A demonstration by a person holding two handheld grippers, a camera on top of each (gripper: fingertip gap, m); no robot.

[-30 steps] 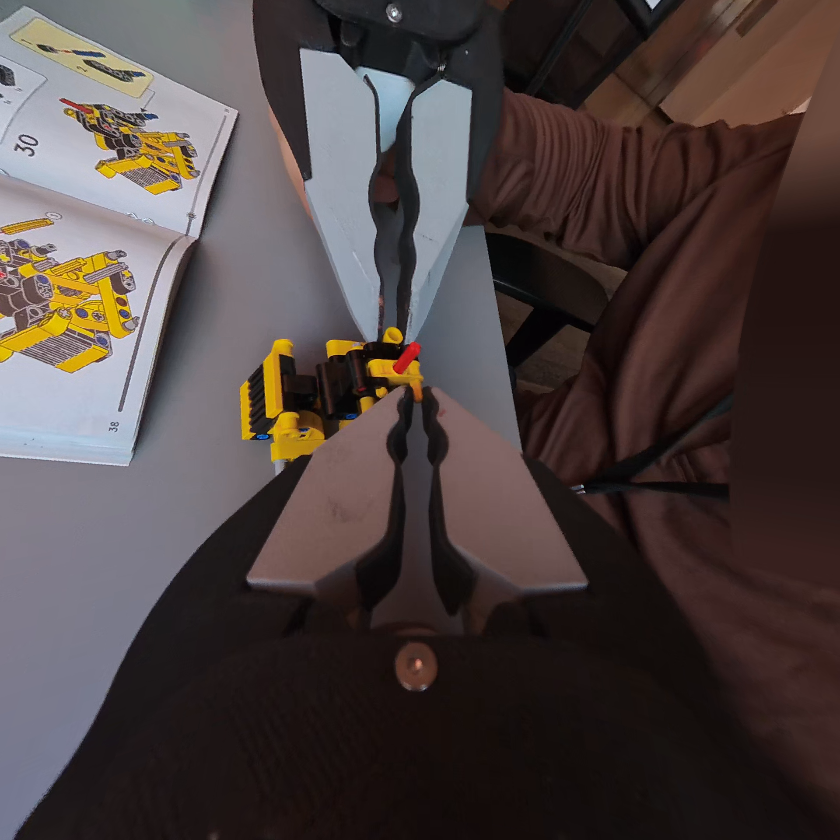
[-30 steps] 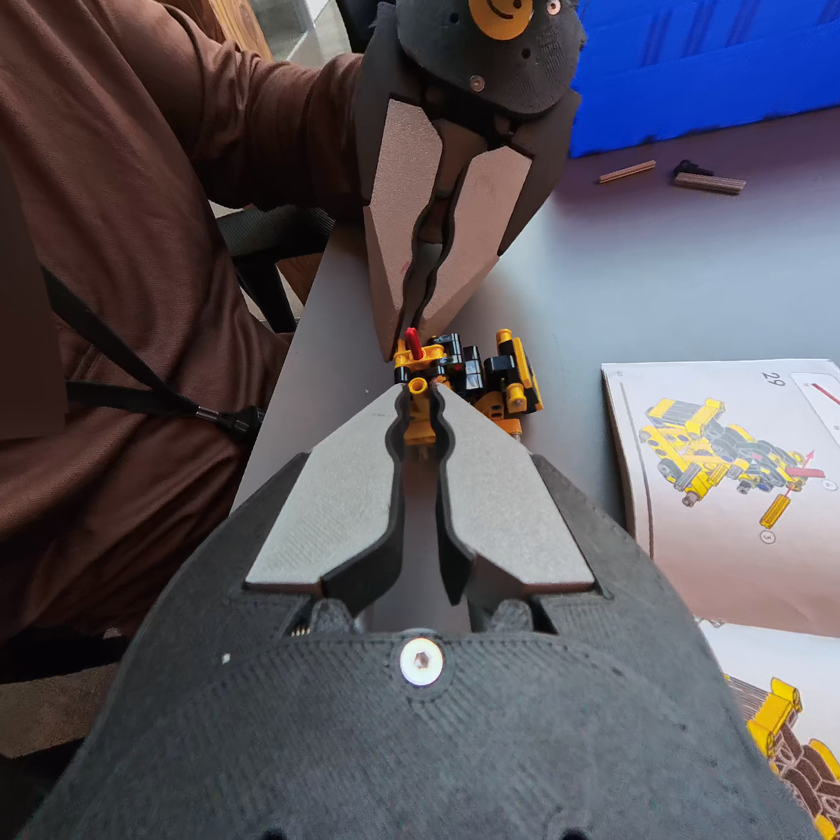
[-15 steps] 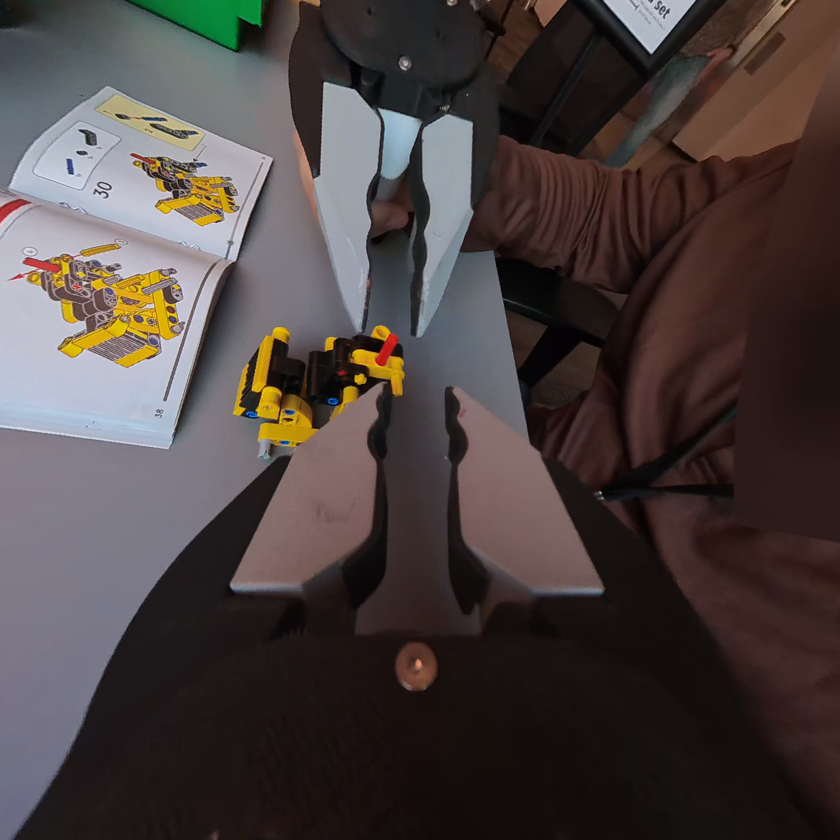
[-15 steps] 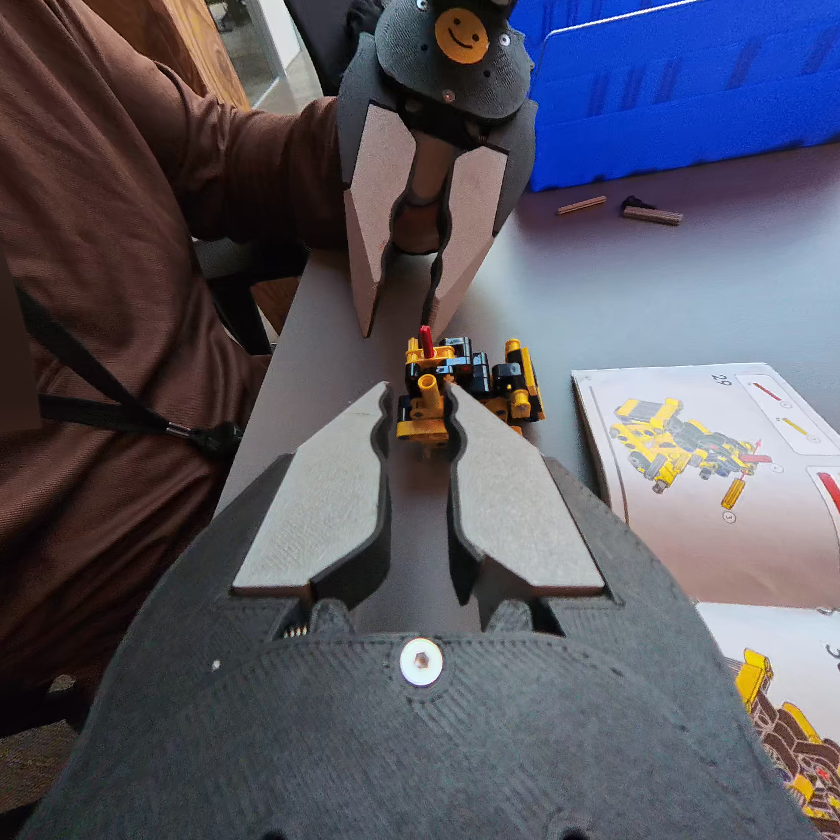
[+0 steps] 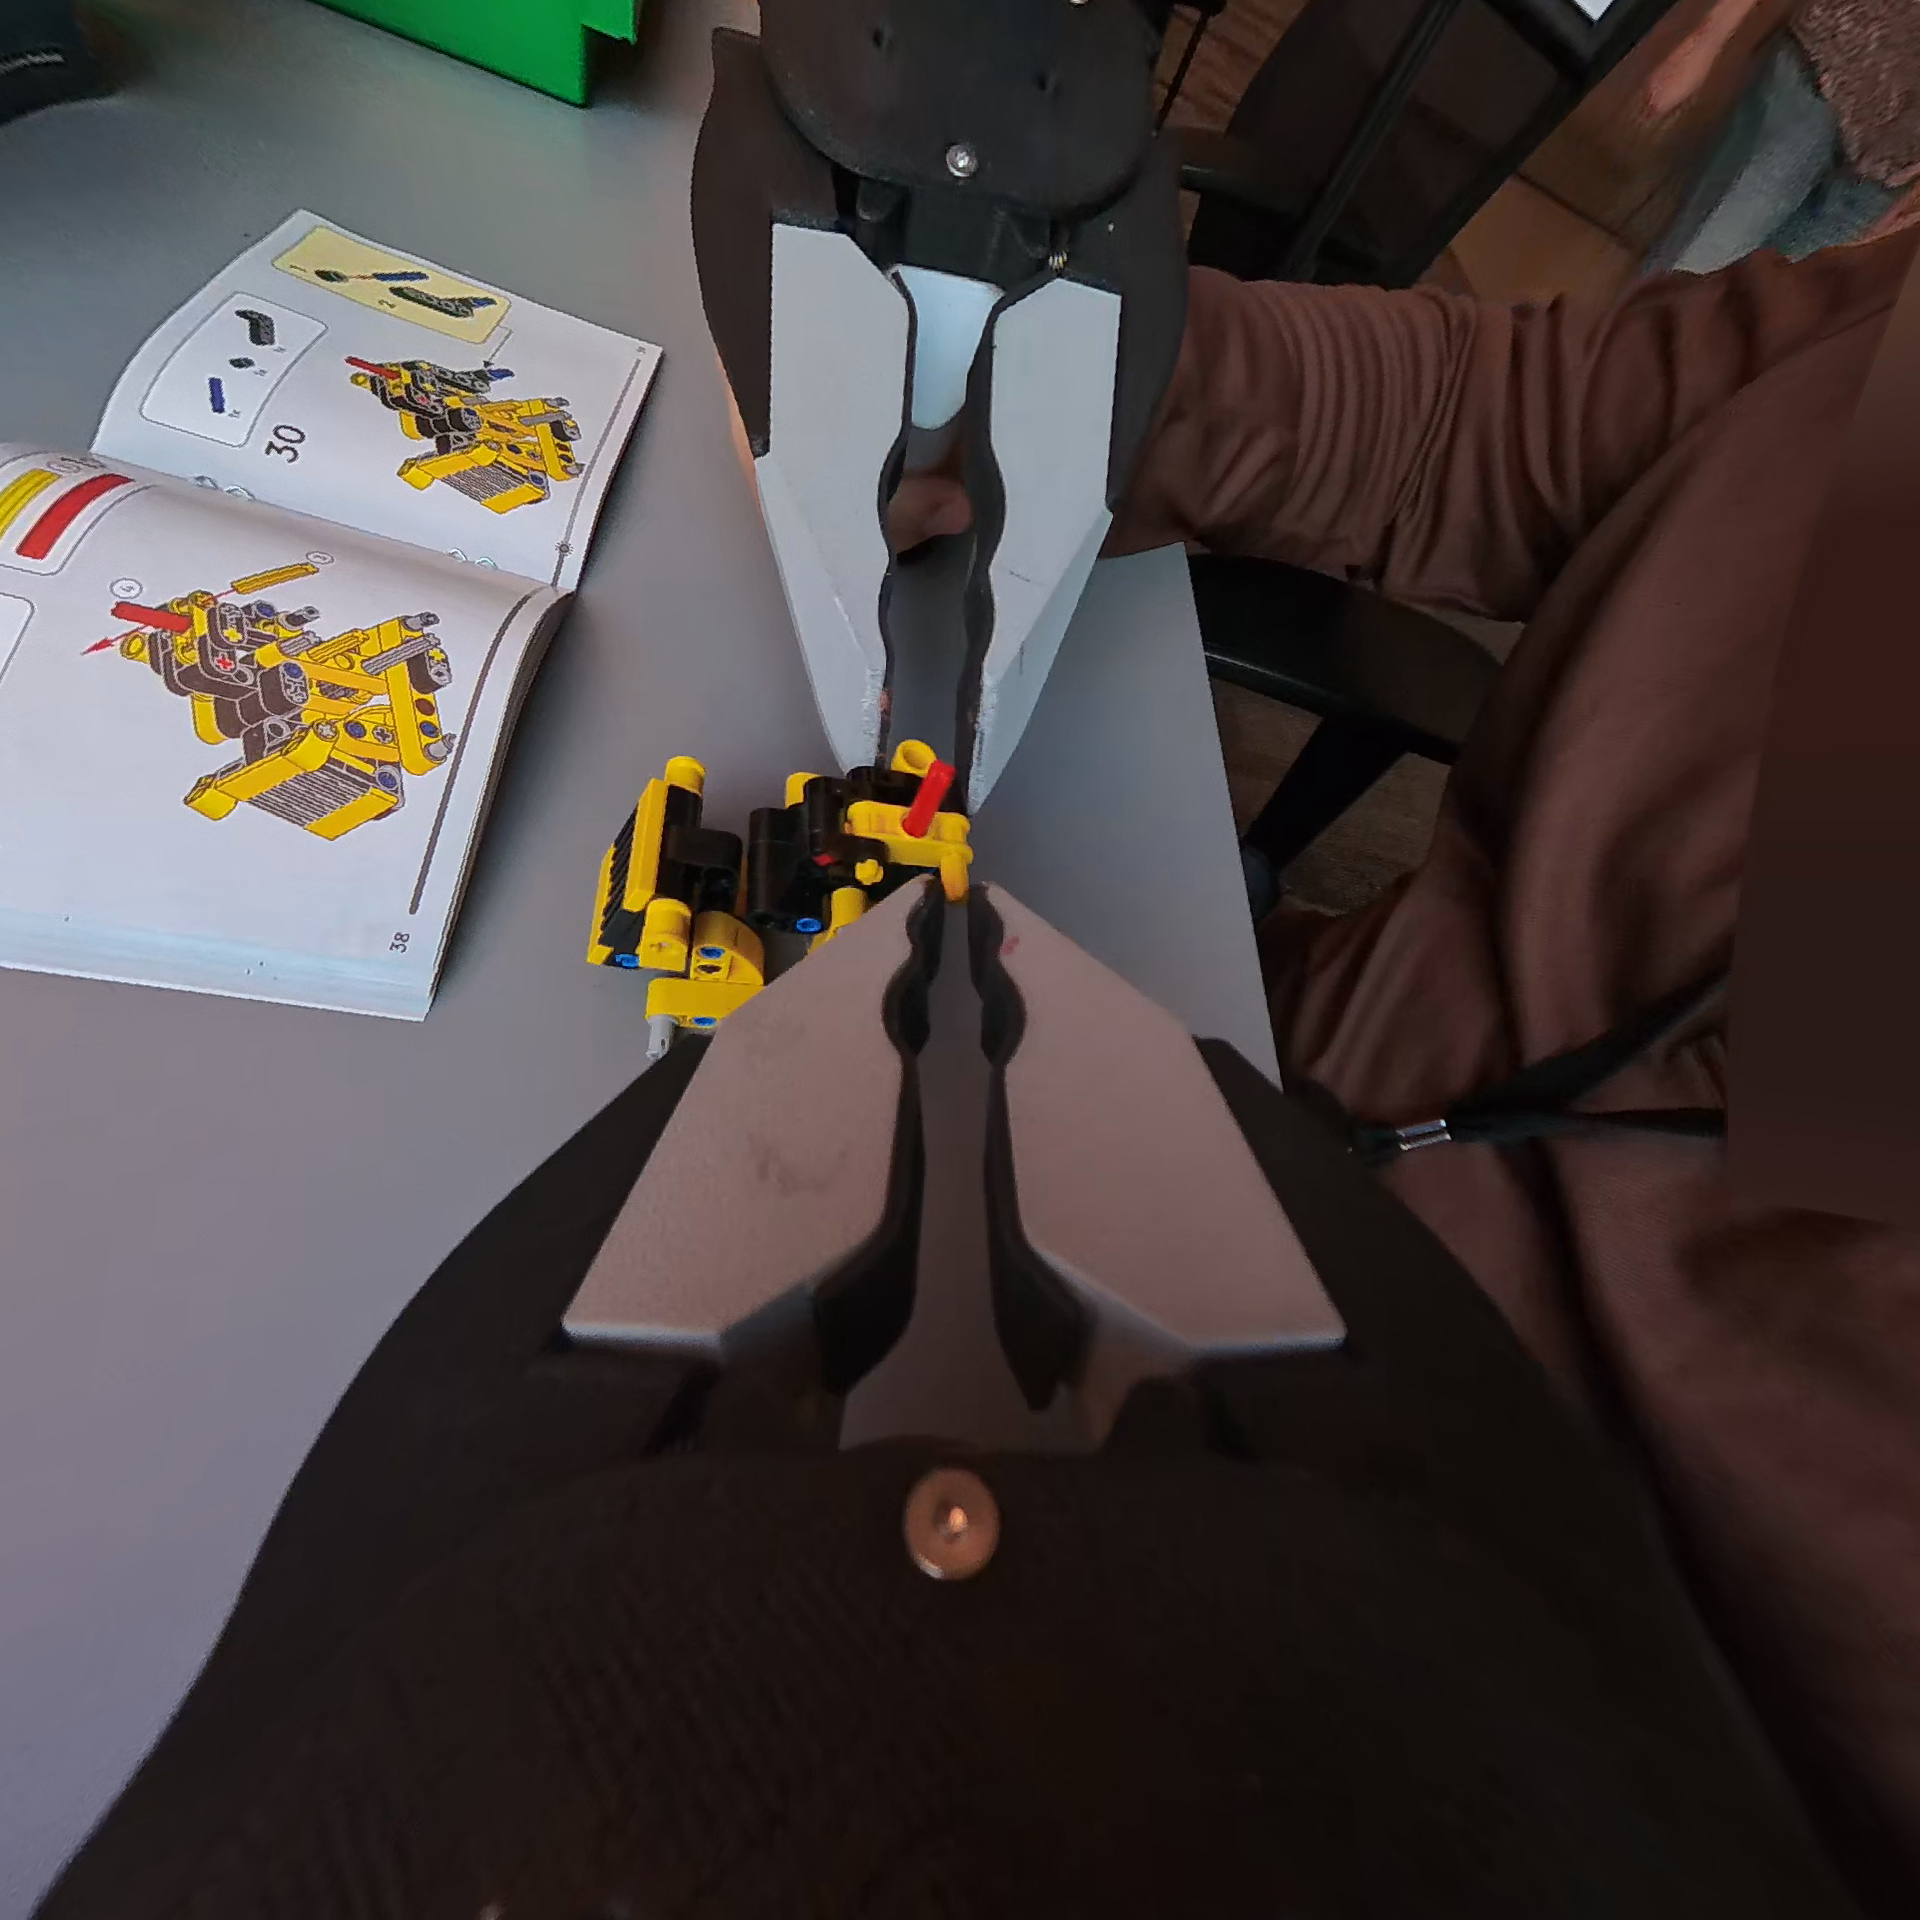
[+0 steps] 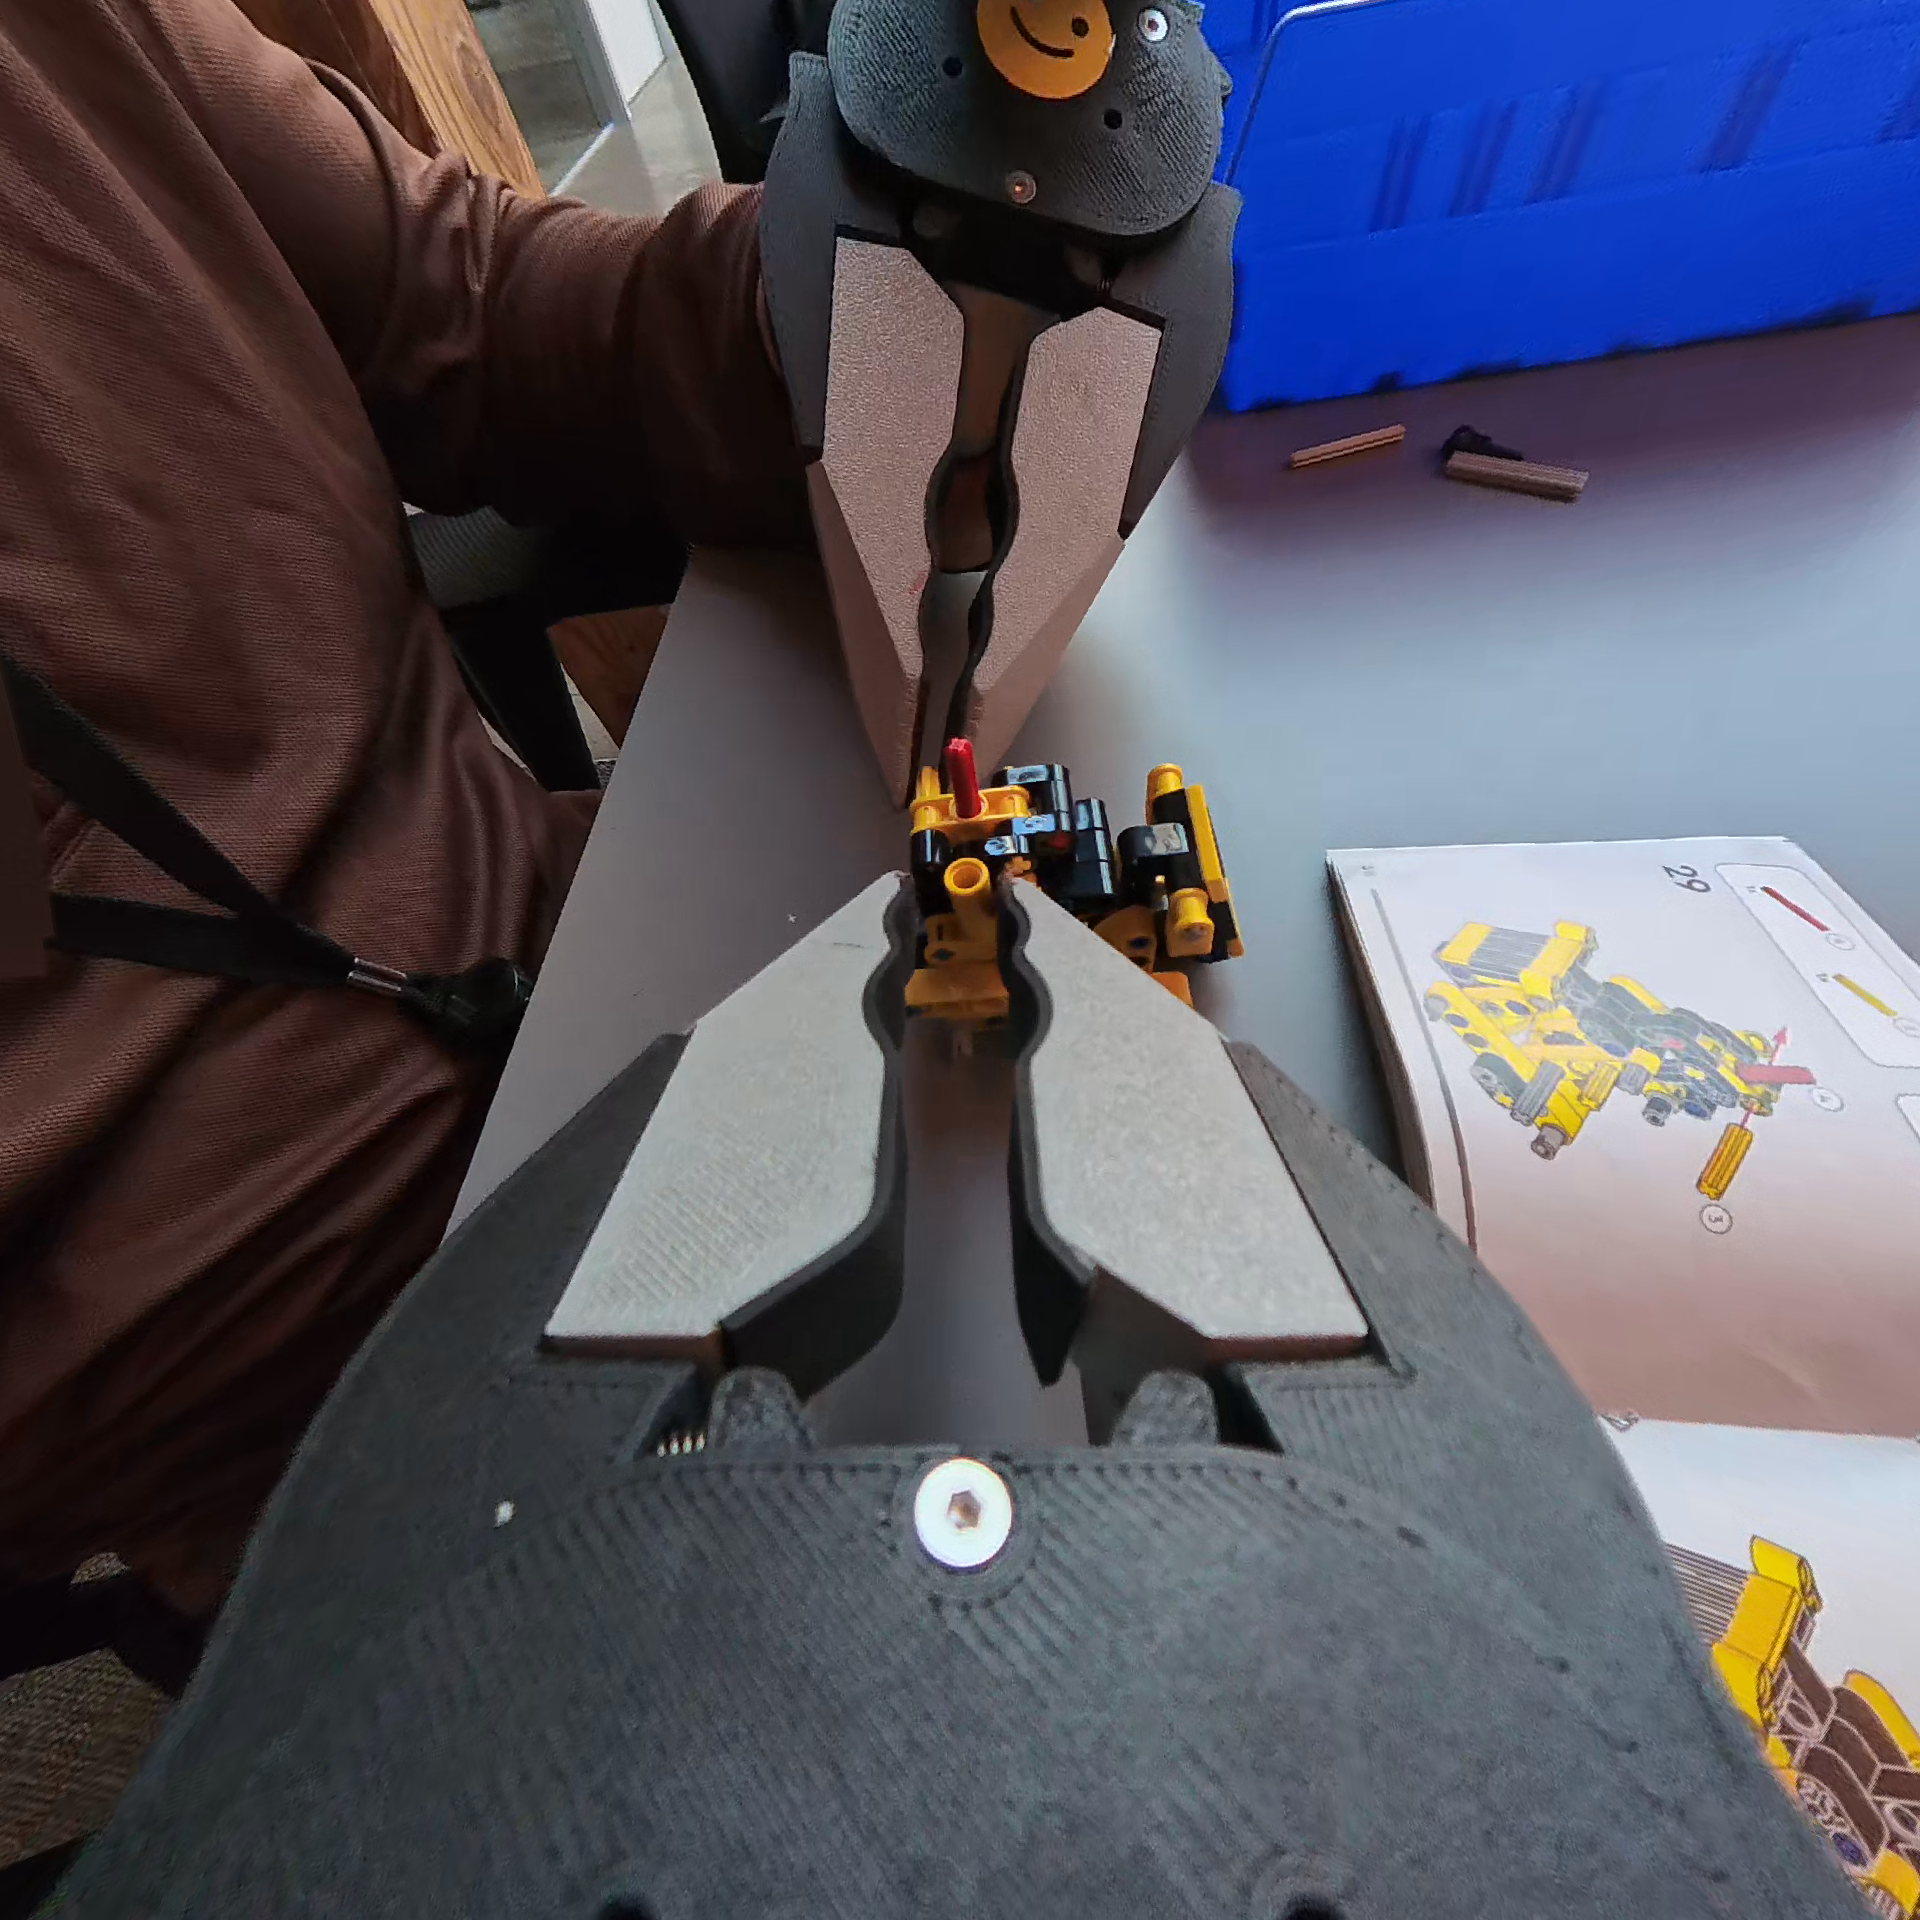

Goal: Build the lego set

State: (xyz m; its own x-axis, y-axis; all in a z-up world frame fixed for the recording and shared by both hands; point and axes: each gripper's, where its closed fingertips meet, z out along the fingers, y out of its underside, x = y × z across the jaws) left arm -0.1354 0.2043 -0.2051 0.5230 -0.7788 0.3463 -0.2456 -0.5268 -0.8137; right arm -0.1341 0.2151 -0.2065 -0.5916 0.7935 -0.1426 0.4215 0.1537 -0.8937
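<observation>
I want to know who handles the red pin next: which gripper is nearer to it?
Left. The left gripper closes on the yellow frame right beside the red pin; the right gripper grips a yellow peg on the model's opposite side.

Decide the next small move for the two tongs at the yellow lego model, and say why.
Probably hold firm with the right tongs, closed on the lego model's yellow end, and shift the left tongs, pinching the opposite side, onto the red axle to press it in: it stands well proud of its yellow beam.

printed step and page numbers on open instruction booklet
</observation>
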